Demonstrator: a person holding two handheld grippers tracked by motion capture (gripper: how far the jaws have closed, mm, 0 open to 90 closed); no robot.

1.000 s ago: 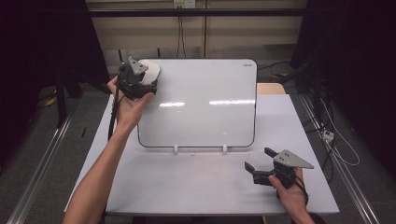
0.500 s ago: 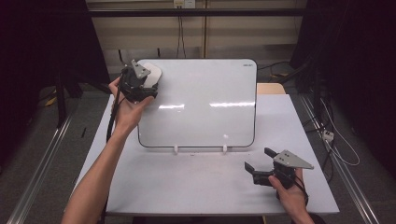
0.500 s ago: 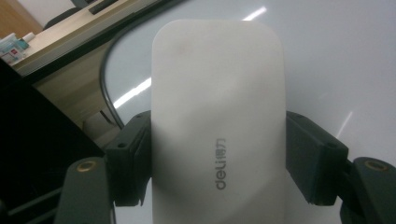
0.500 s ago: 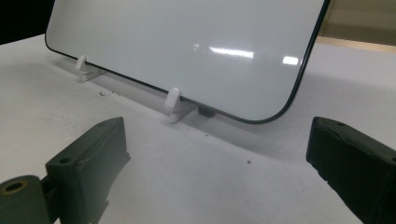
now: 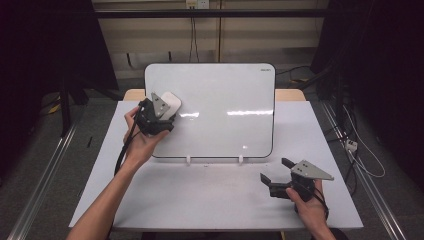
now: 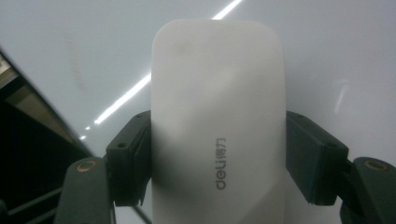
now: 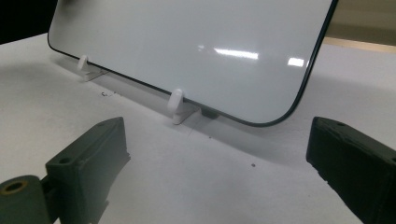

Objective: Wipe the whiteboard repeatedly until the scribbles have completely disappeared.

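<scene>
A white board eraser (image 5: pixel 171 102) with grey "deli" lettering (image 6: pixel 217 140) is clamped between the jaws of my left gripper (image 5: pixel 165 111). It lies against the upper left part of a white whiteboard (image 5: pixel 225 110), which leans back on the table. The board surface (image 6: pixel 327 56) around the eraser looks clean, apart from a faint smudge to the left. My right gripper (image 5: pixel 275 169) rests low over the table at the front right with its jaws wide apart (image 7: pixel 219 158) and nothing between them. It faces the board's lower right corner (image 7: pixel 187 42).
Two small white clips (image 7: pixel 177 105) (image 7: pixel 83 63) hold the board's bottom edge on the white table (image 5: pixel 200 200). A wooden surface (image 5: pixel 290 95) shows behind the board. Cables and dark floor lie to the right of the table.
My left gripper has slid the eraser down and slightly right, from the board's top left corner onto its face. The right gripper has not moved.
</scene>
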